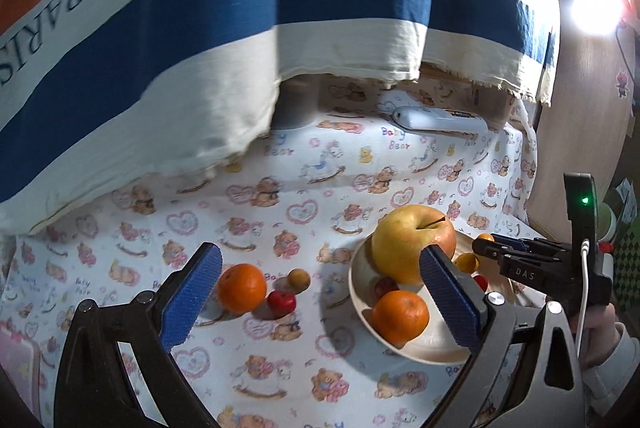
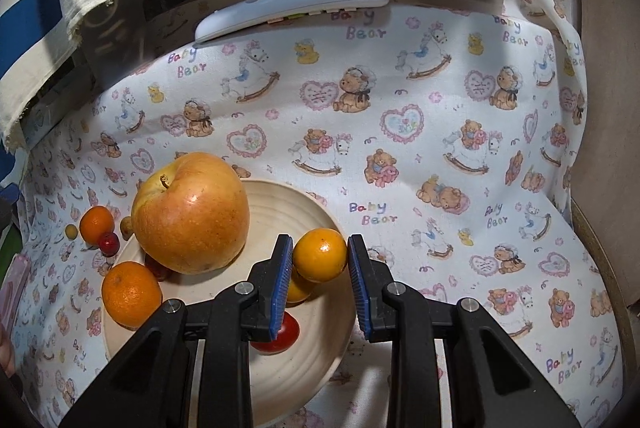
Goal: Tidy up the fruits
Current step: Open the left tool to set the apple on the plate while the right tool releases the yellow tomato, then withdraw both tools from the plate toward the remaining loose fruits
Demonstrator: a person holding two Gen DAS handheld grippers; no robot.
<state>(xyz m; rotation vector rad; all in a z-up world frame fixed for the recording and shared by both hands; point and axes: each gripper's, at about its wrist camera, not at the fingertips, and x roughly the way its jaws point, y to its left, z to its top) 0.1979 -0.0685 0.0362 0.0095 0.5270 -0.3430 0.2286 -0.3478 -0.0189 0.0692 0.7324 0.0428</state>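
Right wrist view: right gripper [image 2: 320, 278] over the cream plate [image 2: 288, 380], blue pads clamped on a small orange fruit [image 2: 320, 254], one pad each side, fruit held over the plate's rim area at approx 12 o'clock of the fingertips. Under it, a 2nd small orange fruit [image 2: 298, 290] partly hidden by the left pad, and a red cherry-like fruit [image 2: 280, 338] on the plate at 7 o'clock from the held one. Big yellow-red apple [image 2: 190, 214] sits on plate at 10 o'clock, stem up; an orange [image 2: 130, 294] on the plate edge at 8 o'clock, touching or just beside the apple, w/ a dark red fruit [image 2: 158, 268] tucked btwn them. Off the plate at 9 o'clock on the bear-print cloth [image 2: 420, 148]: another orange [image 2: 96, 224], small red fruit [image 2: 109, 243], 2 small yellowish fruits nearby. White remote [image 2: 292, 8] lies at 12 o'clock near the cloth's far edge. Left wrist view: left gripper [image 1: 320, 300] fingers wide apart, nothing btwn the pads, hovering above the cloth; loose orange [image 1: 242, 286] just beside the left pad, red fruit [image 1: 281, 302] and small tan fruit [image 1: 299, 279] at 3 o'clock of it. Plate [image 1: 360, 268] w/ apple [image 1: 412, 242] and orange [image 1: 400, 316] at 3 o'clock, partly behind the right pad. Right gripper [image 1: 480, 242] seen at 3 o'clock over the plate's far side. Striped cloth w/ "PARIS" print [image 1: 200, 8] hangs at 12 o'clock.
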